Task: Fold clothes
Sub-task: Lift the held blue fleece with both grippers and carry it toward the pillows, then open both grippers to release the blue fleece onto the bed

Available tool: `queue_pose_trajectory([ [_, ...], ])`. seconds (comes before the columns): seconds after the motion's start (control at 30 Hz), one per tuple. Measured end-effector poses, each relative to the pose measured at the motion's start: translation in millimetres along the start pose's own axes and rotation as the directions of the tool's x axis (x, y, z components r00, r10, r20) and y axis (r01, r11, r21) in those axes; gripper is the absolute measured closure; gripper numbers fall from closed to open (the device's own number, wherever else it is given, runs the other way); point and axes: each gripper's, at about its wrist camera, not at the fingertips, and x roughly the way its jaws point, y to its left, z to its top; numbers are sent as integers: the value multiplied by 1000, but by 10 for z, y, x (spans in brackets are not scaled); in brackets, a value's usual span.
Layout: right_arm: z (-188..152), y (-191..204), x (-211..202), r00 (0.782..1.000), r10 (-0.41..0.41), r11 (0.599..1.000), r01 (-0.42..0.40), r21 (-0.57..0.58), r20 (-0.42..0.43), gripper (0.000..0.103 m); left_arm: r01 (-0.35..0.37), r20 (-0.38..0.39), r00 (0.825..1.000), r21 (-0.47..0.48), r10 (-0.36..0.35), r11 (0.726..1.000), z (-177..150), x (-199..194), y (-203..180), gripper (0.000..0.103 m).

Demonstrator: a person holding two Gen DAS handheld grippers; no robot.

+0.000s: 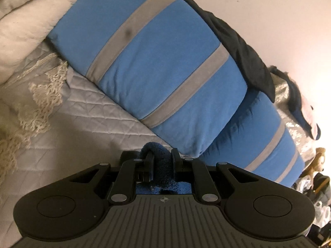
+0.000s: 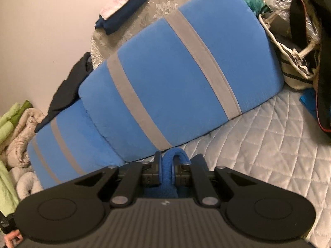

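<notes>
Quilted bed (image 2: pixel 269 144), striped blue pillows (image 2: pixel 175 82) ahead

**Two wrist cameras, one bed**

Each fisheye looks forward and downward over its own gripper, low and close above the quilted bed (image 1: pixel 86 107). Both views share the two blue, grey-striped pillows (image 1: pixel 157 62) filling mid-frame, tilted opposite ways, with the pale wall (image 2: pixel 41 31) behind.

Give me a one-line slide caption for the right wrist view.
Right gripper shut on a fuzzy blue cloth above the white quilted bed cover, facing blue cushions with grey stripes.
</notes>
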Motion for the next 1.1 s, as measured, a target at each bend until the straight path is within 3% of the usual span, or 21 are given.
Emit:
queue_pose_trajectory([
  [0.47,-74,-219,797,990,-101,994,97,-46,-97,94,-96,-93,992,-89,88,991,-80,711,261,87],
  [1.1,36,-302,1534,981,-148,987,138,-86,-123,93,-138,-82,989,-154,127,978,-28,1215,329,87],
])
